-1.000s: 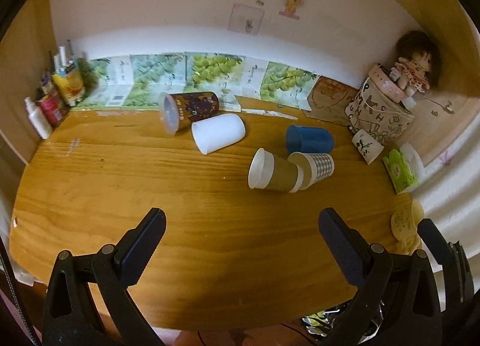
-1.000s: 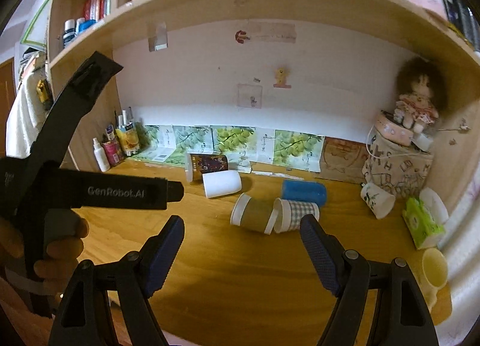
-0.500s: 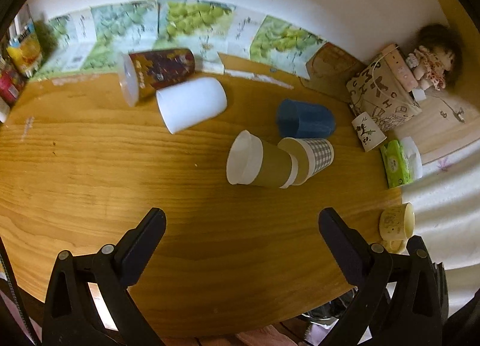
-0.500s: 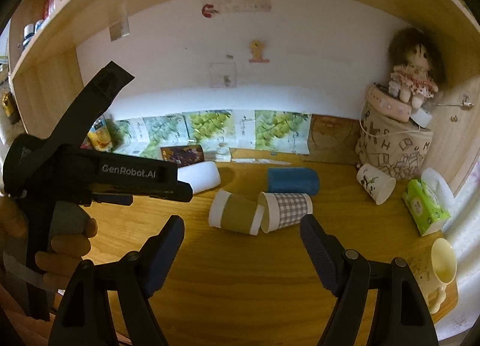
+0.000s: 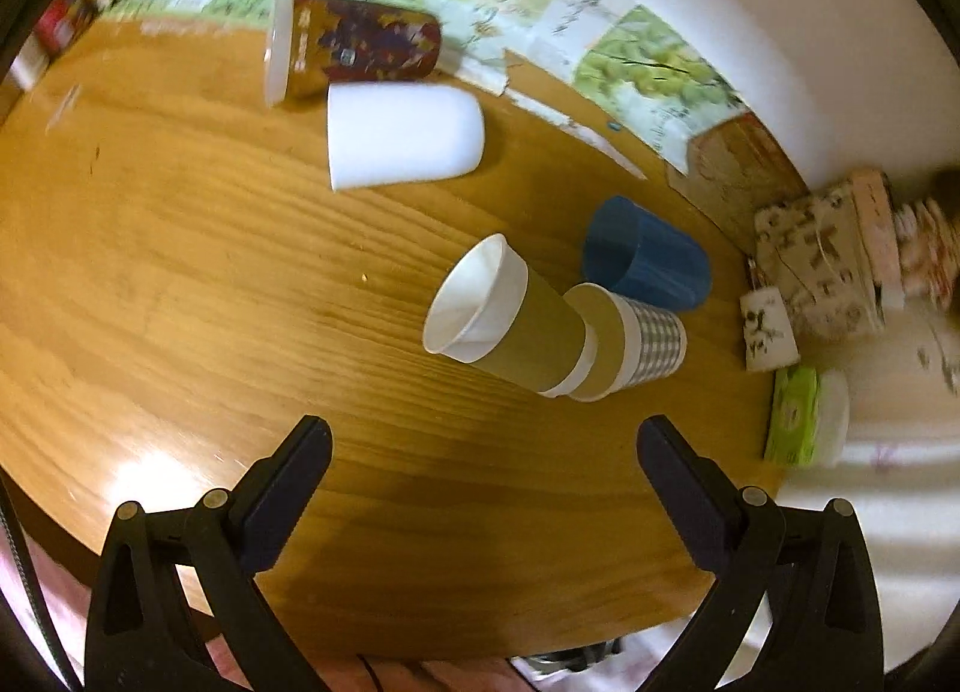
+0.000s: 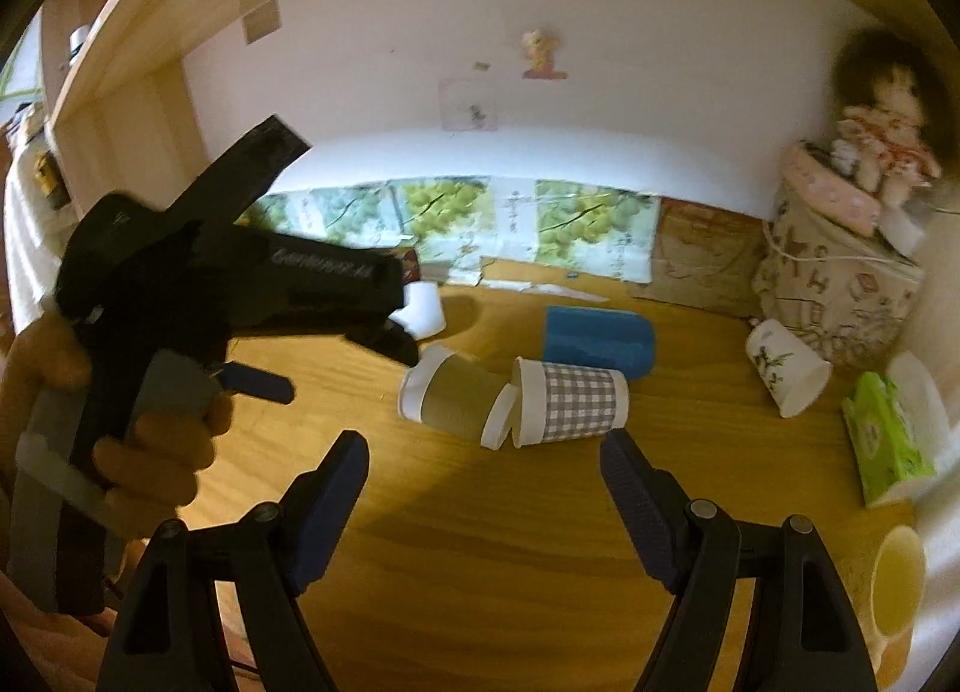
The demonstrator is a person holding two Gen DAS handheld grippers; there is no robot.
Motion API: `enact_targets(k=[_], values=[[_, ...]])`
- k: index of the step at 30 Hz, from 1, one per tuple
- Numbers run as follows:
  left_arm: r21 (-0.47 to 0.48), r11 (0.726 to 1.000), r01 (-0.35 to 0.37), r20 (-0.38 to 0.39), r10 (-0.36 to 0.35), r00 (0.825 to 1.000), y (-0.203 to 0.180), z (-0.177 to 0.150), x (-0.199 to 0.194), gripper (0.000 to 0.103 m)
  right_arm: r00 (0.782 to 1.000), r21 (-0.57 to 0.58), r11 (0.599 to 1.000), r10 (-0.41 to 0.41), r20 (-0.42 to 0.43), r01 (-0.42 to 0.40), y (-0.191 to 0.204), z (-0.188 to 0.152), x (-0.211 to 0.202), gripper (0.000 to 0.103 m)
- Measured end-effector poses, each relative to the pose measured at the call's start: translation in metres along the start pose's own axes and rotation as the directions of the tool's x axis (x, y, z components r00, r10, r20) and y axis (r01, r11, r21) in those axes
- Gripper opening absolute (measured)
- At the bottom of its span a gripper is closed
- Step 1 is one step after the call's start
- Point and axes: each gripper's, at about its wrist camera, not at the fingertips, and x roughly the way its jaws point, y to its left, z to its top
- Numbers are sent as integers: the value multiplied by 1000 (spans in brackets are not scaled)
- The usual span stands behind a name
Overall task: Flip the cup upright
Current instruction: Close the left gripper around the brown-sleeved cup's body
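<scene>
Several cups lie on their sides on the wooden desk (image 5: pixel 180 284). A brown paper cup (image 5: pixel 504 320) lies mid-desk, mouth toward the left, base touching a checked cup (image 5: pixel 648 338). A blue cup (image 5: pixel 648 260) lies behind them. A white cup (image 5: pixel 402 137) and a dark printed cup (image 5: pixel 354 50) lie farther back left. My left gripper (image 5: pixel 483 476) is open and empty, above the desk just in front of the brown cup. My right gripper (image 6: pixel 483 476) is open and empty, in front of the brown cup (image 6: pixel 456 398) and checked cup (image 6: pixel 570 401). The left gripper's body (image 6: pixel 240 278) shows at the left of the right wrist view.
A patterned bag (image 6: pixel 840 278) with a doll (image 6: pixel 882 134) on it stands at the back right. A small white printed cup (image 6: pixel 786 374) leans beside it. A green tissue pack (image 6: pixel 888 440) and a yellow mug (image 6: pixel 894 584) sit at the right edge. Bottles (image 5: pixel 66 14) stand at the back left.
The left gripper has moved forward and down toward the brown cup, which looks larger now. The right gripper has also come closer to the cups. Both stay open.
</scene>
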Motion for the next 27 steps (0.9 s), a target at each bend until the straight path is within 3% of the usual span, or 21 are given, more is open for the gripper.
enact_targets(k=[4,13,27], values=[[-107,994,18,-19,-20,1000,2,1,16,102,998,-37,997,62,-31,-63,-14,-1,7,80],[-318,948,22,-47,-39,998,12,1,51,102,985,-80,986,142,-93,-150,-44,0,29,80],[-440,897,32,-80,-75,994,25,10,81,101,954,-54,966,240,-178,-253,-62,7,62,80]])
